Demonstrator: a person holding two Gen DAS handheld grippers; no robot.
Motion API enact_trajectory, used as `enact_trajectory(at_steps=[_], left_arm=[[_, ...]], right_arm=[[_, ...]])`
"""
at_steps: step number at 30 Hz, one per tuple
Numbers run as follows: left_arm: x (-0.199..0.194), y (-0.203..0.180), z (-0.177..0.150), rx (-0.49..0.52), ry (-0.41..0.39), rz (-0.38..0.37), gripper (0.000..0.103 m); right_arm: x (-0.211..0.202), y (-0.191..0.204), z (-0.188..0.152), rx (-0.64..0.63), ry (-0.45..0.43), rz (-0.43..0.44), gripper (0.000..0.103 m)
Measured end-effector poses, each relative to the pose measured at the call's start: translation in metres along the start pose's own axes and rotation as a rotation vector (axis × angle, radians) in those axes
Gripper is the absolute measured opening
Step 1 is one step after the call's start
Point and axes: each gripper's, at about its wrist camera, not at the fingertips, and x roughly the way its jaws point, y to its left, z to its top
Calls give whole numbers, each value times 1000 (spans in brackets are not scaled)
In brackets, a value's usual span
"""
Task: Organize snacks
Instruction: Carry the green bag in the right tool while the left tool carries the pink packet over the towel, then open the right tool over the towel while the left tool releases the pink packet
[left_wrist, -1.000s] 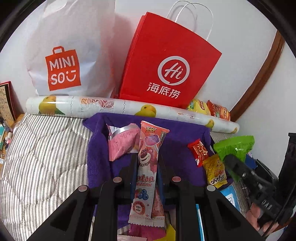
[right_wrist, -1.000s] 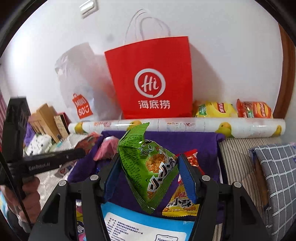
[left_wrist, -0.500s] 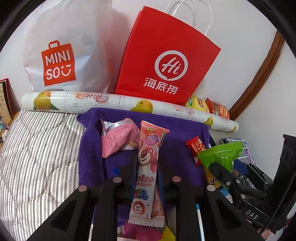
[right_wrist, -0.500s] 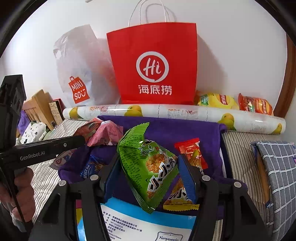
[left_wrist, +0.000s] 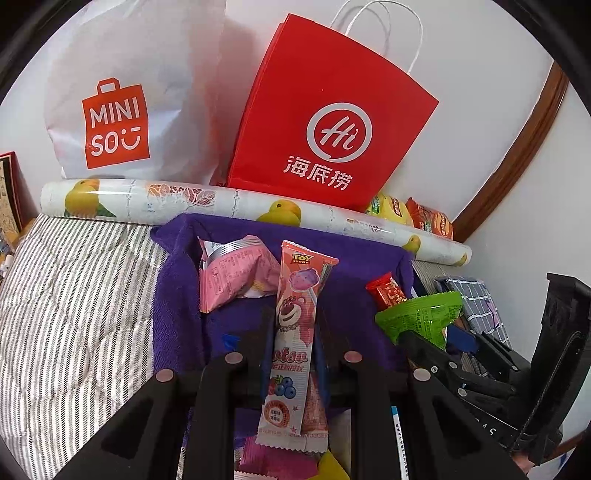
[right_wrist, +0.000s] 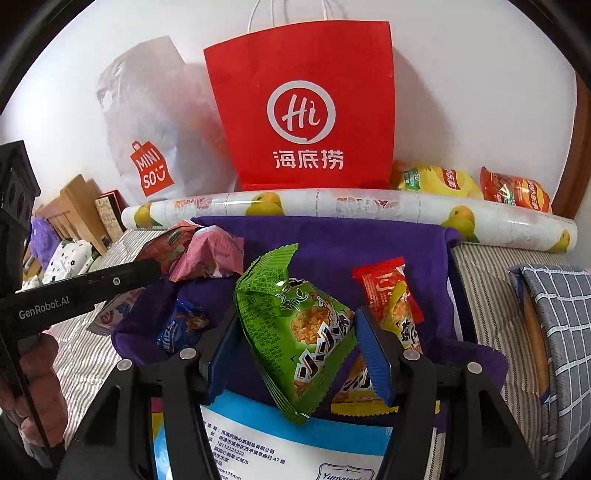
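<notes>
My left gripper (left_wrist: 291, 325) is shut on a long pink Toy Story snack stick (left_wrist: 295, 332), held upright above a purple towel (left_wrist: 177, 295). My right gripper (right_wrist: 295, 325) is shut on a green snack packet (right_wrist: 295, 332); the packet also shows at the right of the left wrist view (left_wrist: 421, 317). On the towel lie a pink packet (left_wrist: 232, 273), a small red packet (right_wrist: 384, 288), a yellow packet (right_wrist: 406, 332) and a blue packet (right_wrist: 181, 325). A red Hi paper bag (left_wrist: 332, 122) and a white Miniso bag (left_wrist: 122, 96) stand against the wall behind.
A rolled lemon-print sheet (left_wrist: 221, 201) lies between the towel and the bags. Yellow (right_wrist: 439, 181) and orange (right_wrist: 517, 192) packets sit at the back right. A striped quilt (left_wrist: 66, 295) lies left, a checked cushion (right_wrist: 561, 314) right. A blue-white pack (right_wrist: 277, 443) lies below the right gripper.
Both grippers have moved forward toward the bags, each still holding its snack. The bags look larger and closer in both views.
</notes>
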Motion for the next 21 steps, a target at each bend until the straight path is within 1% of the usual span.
enact_trajectory(at_steps=[8, 13, 16, 21], left_arm=[[5, 4, -3, -13, 14, 0, 19], [6, 4, -4, -19, 21, 4, 19], [9, 4, -3, -19, 28, 5, 19], [11, 5, -3, -28, 37, 3, 19]], right_arm=[[13, 1, -1, 3, 58, -8, 61], [11, 1, -1, -4, 62, -11, 63], [9, 0, 0, 4, 49, -12, 71], [1, 0, 3, 12, 24, -4, 72]])
